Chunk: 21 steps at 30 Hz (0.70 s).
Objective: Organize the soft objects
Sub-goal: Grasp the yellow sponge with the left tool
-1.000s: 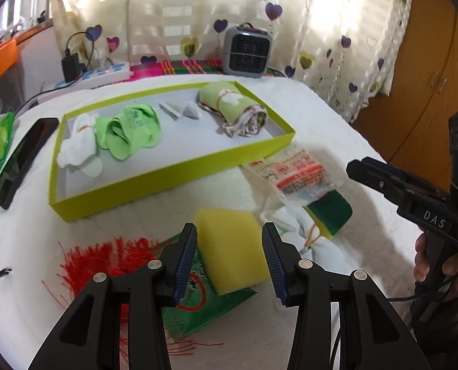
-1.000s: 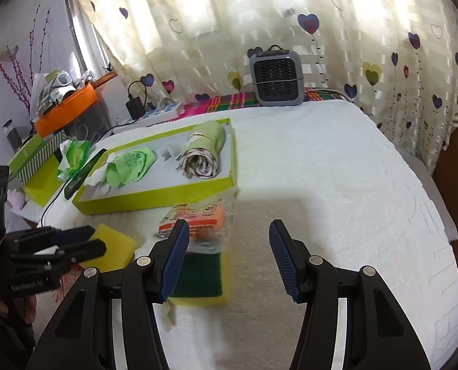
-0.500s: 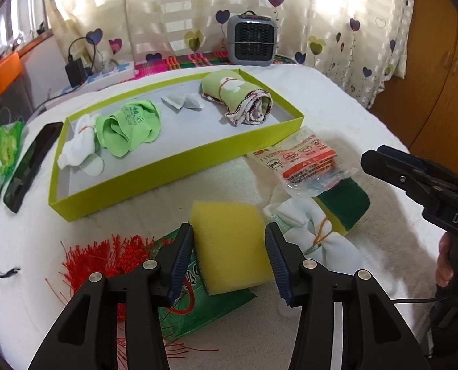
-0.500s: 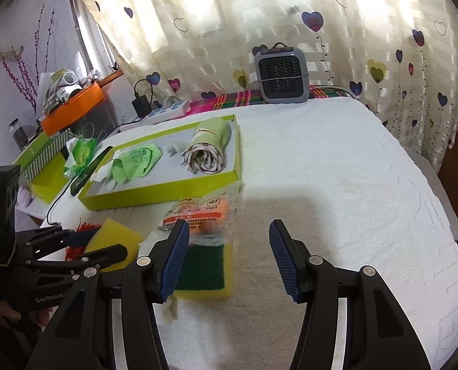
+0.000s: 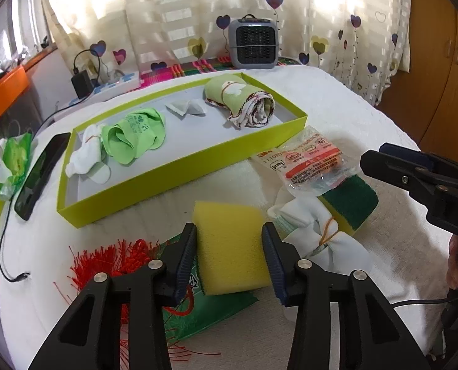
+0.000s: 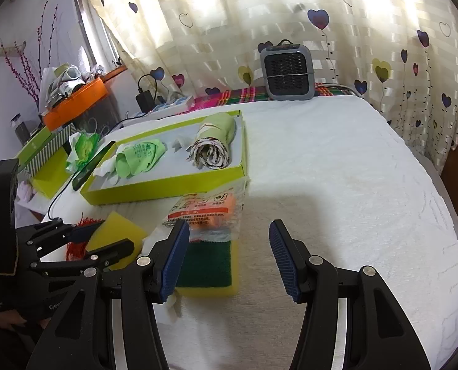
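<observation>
The left gripper (image 5: 230,256) has the yellow sponge (image 5: 232,246) between its jaws, which have just been closing; the blue pads (image 5: 188,259) now lie against both long sides of the block, so I judge the grip just made or nearly so, and the step in hand as lifting this sponge into the green tray (image 5: 179,172); the sponge rests partly on a green printed packet (image 5: 210,305), with a red tassel (image 5: 111,259) just left of it and a tied white cloth (image 5: 318,231) just right; to do this well, squeeze only until the foam dents slightly, since a soft block bulges and slips if crushed; lift straight up first, so that the packet beneath and the tassel threads do not drag along; then carry it far and left, over the near wall of the tray, and set it in the bare grey floor between the green cloth (image 5: 133,135) and the rolled towel (image 5: 244,104), clear of the small white sachets (image 5: 185,109); let go only once it lies flat; the right gripper (image 6: 225,259) hovers with jaws apart and nothing between them, above the scouring sponge (image 6: 210,265) and the clear plastic pack (image 6: 210,212); it should wait there, well out of the left hand's path to the tray
</observation>
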Motion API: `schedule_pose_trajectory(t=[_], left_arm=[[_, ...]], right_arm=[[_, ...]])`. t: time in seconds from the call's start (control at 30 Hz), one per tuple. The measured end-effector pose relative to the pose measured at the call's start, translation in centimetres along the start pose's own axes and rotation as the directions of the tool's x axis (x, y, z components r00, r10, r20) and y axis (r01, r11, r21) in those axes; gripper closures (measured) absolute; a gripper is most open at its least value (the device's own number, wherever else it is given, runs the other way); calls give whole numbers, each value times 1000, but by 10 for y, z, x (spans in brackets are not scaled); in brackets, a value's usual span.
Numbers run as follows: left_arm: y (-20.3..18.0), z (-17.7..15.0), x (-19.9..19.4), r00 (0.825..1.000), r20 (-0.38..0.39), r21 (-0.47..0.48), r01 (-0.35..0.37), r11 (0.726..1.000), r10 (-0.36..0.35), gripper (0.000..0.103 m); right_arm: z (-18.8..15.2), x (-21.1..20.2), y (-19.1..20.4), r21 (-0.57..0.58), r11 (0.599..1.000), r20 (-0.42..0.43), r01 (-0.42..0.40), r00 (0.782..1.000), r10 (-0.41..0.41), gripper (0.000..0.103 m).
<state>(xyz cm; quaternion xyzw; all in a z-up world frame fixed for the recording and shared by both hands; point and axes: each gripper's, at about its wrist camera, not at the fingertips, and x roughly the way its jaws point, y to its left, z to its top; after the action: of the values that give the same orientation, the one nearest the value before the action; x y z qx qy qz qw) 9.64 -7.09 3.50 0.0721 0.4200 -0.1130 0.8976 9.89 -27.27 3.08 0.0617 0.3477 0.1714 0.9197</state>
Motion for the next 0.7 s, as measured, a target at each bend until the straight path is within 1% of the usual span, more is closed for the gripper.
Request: schedule_pose_trajectory(t=[0.13, 0.27, 0.5, 0.63, 0.7], left_arm=[[5, 0, -3, 1000, 21, -28, 18, 999, -17, 71], [8, 0, -7, 999, 44, -38, 27, 999, -26, 76], [13, 2, -19, 995, 87, -50, 54, 997, -49, 76], [19, 3, -25, 992, 104, -71, 81, 994, -73, 77], [24, 4, -26, 990, 107, -86, 100, 991, -90, 76]], right_arm=[[1, 1, 0, 5, 1000, -4, 1, 1000, -1, 48], [2, 1, -1, 6, 1000, -6, 4, 1000, -4, 48], [5, 4, 2, 1, 1000, -8, 2, 1000, -2, 48], [12, 6, 5, -6, 1000, -6, -2, 1000, 2, 48], [16, 10, 7, -3, 1000, -15, -17, 1000, 17, 48]])
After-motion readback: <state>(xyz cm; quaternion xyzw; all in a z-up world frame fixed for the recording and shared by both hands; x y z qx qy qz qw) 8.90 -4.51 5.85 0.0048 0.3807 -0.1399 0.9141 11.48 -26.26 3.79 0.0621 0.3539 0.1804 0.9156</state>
